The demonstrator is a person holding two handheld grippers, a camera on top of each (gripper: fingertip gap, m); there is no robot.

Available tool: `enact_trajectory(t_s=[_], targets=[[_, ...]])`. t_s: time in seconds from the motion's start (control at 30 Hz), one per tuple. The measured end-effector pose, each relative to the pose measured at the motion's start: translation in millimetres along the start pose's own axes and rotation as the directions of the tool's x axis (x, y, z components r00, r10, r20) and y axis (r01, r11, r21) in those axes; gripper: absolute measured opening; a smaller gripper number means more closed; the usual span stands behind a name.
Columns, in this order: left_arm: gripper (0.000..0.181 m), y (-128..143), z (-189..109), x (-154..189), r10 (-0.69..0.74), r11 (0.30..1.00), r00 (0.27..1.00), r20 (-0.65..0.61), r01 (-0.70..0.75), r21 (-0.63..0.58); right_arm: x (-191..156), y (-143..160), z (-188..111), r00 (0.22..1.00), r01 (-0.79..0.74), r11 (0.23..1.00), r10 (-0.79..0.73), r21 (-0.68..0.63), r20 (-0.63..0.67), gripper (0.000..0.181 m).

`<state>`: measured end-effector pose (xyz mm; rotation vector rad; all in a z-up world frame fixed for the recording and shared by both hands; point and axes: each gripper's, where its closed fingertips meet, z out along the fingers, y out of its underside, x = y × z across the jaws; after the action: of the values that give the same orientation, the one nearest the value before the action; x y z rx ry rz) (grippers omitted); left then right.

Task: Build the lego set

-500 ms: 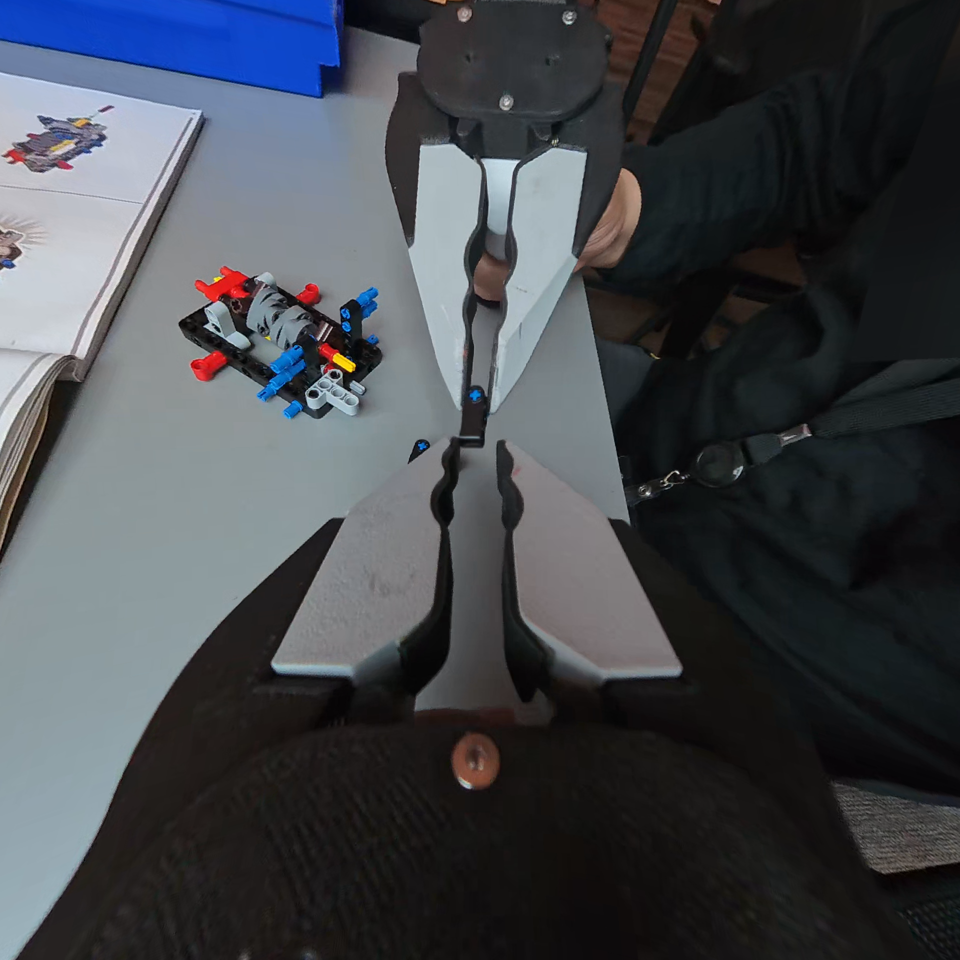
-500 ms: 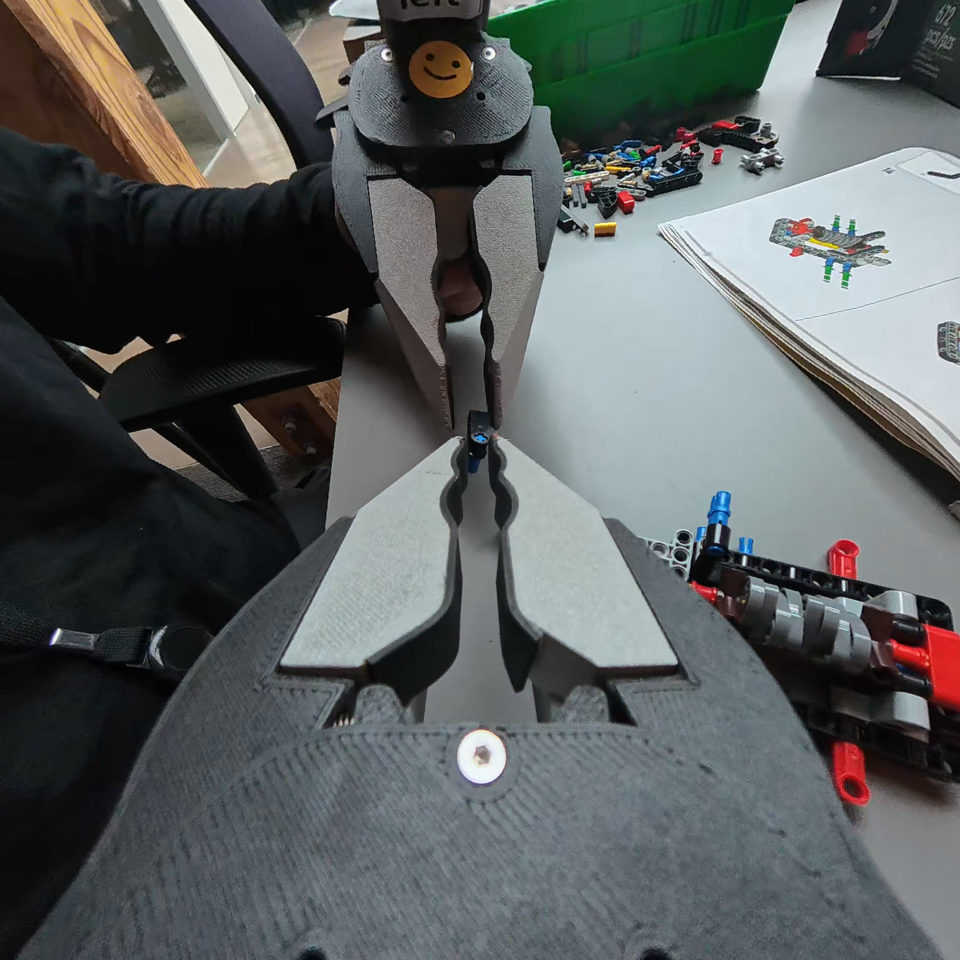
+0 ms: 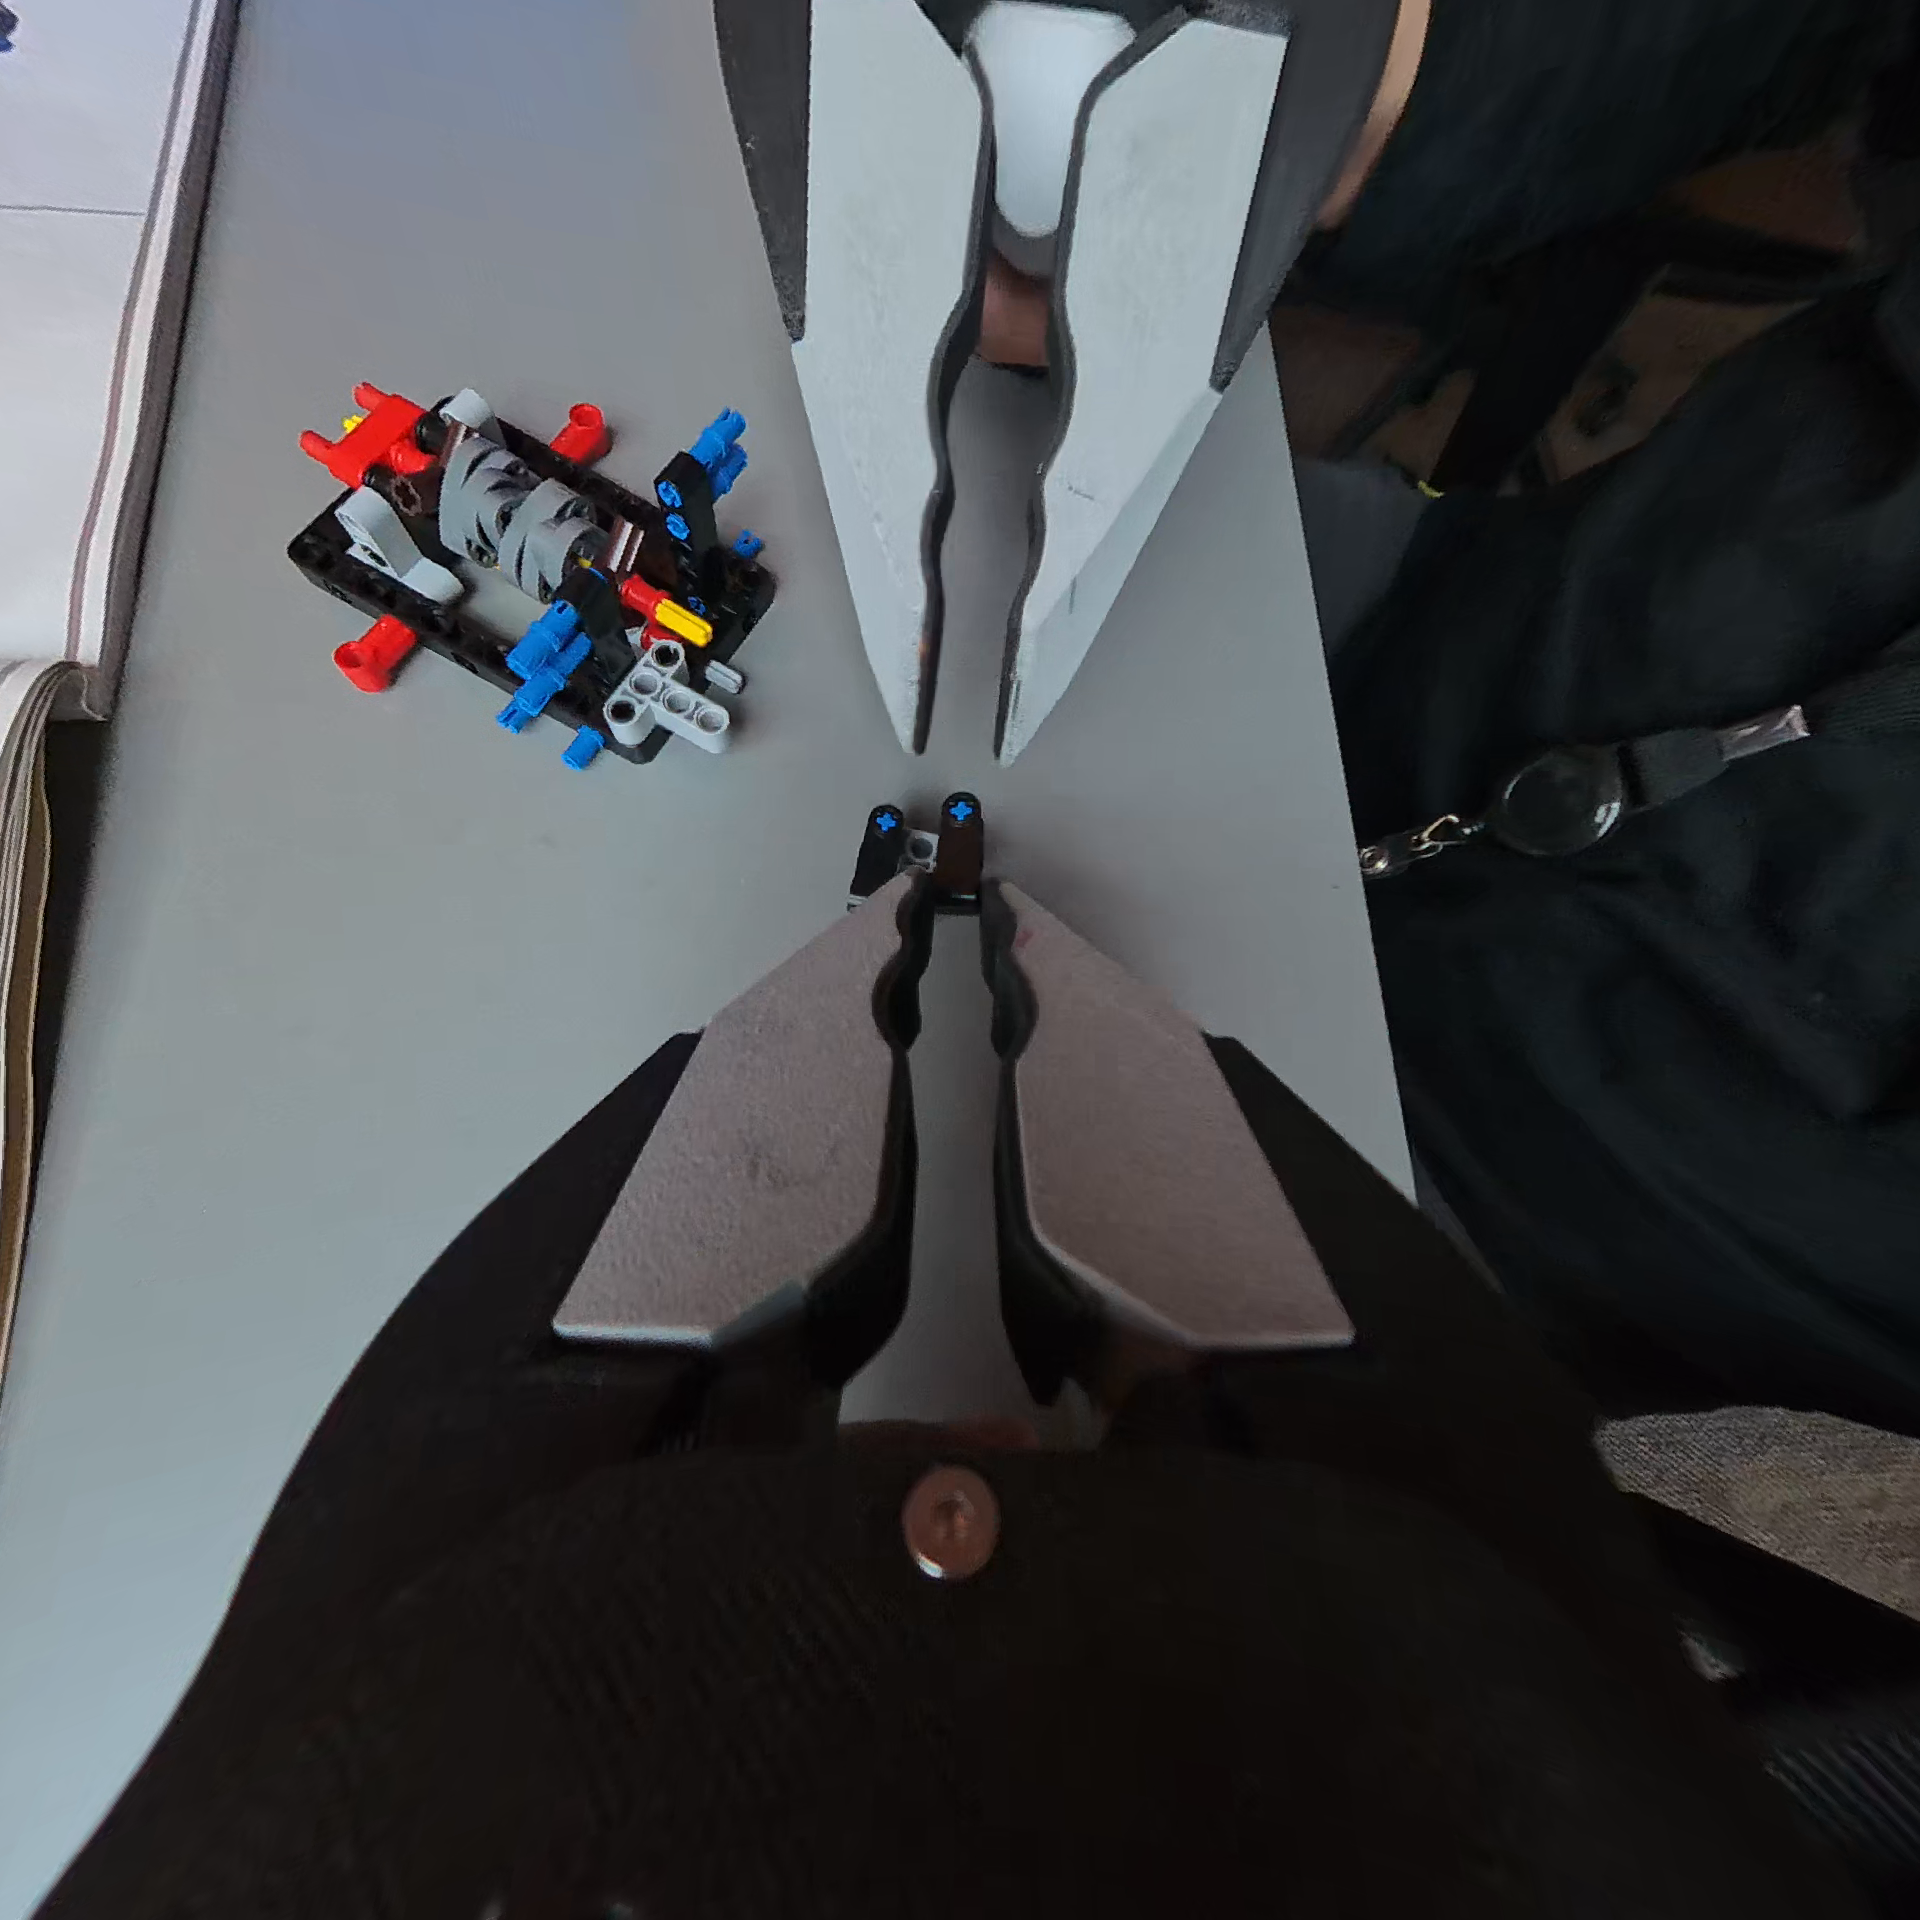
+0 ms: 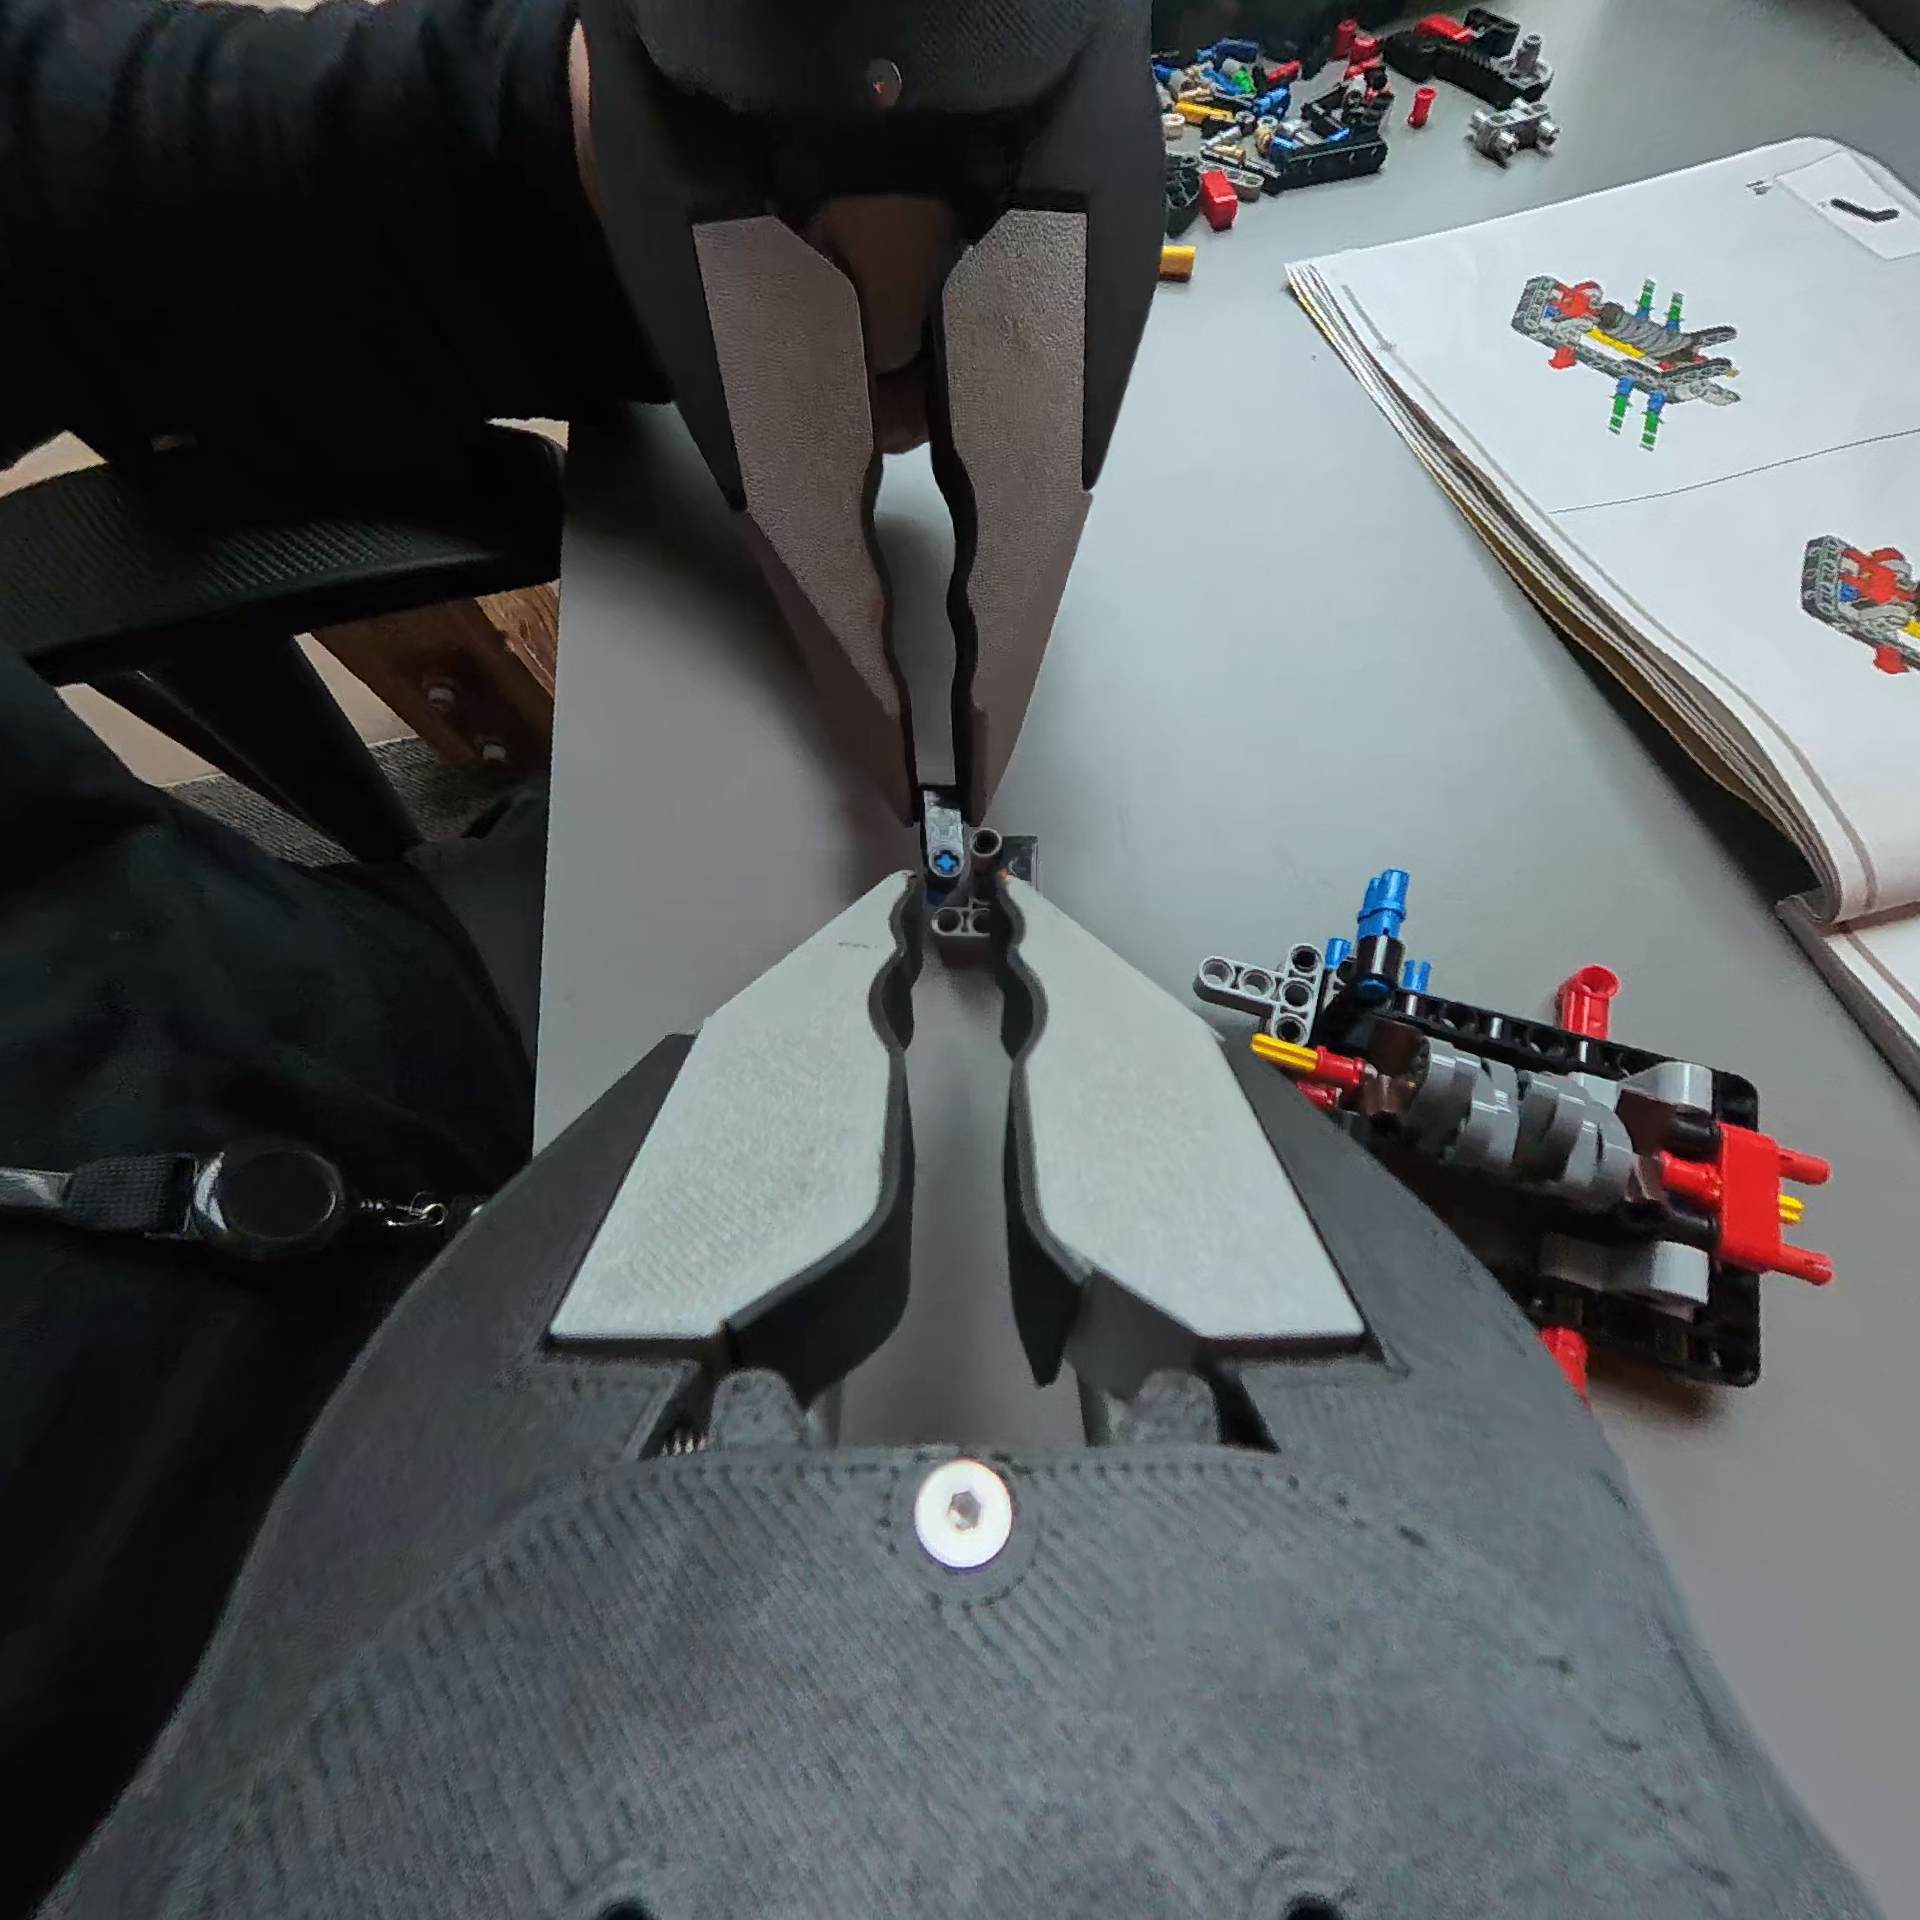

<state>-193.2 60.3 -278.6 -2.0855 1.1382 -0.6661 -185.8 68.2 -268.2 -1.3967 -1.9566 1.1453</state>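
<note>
Soft even daylight, faint shadows; wide-angle edge distortion, sharp focus

Matt grey table (image 3: 312, 1039); glossy plastic lego assembly (image 3: 540, 561); paper instruction booklet (image 4: 1662, 499).

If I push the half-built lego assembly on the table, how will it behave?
Probably stiff: a closed black frame holds the lego assembly together. It lies low on the table, so likely slides, not tips. The protruding red pins may snag or loosen.
</note>
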Motion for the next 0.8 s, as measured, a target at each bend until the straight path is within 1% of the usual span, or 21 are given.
enact_trajectory(t_s=[0.13, 0.27, 0.8], targets=[[0.006, -2, 4, -3, 0.029, 1.0, 0.999, 0.031, -0.029, 0.003, 2, 3, 3, 1.0, 0.01, 1.0, -0.01, -0.012, -0.016, 0.007], [0.006, 4, 6, -4, 0.076, 0.997, 0.996, 0.054, -0.076, -0.01, 2, 7, 10, 0.999, 0.028, 0.999, -0.029, -0.041, -0.022, 0.0], [0.006, 3, 8, -3, 0.063, 0.998, 0.997, 0.04, -0.063, 0.008, -2, 6, 12, 0.998, 0.063, 0.996, -0.064, -0.067, -0.025, 0.0]])
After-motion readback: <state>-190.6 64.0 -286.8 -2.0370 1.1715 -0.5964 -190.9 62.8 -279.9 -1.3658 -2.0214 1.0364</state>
